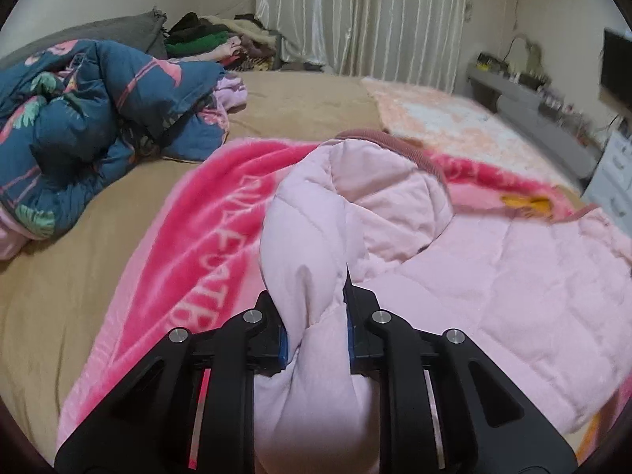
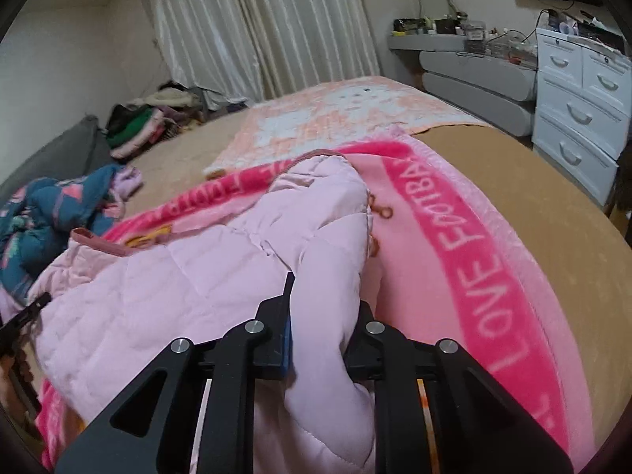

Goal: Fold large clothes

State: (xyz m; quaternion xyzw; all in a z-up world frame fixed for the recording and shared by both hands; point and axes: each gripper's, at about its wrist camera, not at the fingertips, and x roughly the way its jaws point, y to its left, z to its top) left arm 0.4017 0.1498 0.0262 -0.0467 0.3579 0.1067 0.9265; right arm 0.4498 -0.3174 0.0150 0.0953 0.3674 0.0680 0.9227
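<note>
Claws: 2, left claw, right claw | jacket: 1, pinched

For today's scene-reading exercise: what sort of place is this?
Most likely a home bedroom: a wide bed, a white chest of drawers by the wall, long curtains, and a heap of clothes at the far side.

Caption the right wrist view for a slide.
Right gripper clamps a fold of the pink quilted jacket lying on a pink blanket.
</note>
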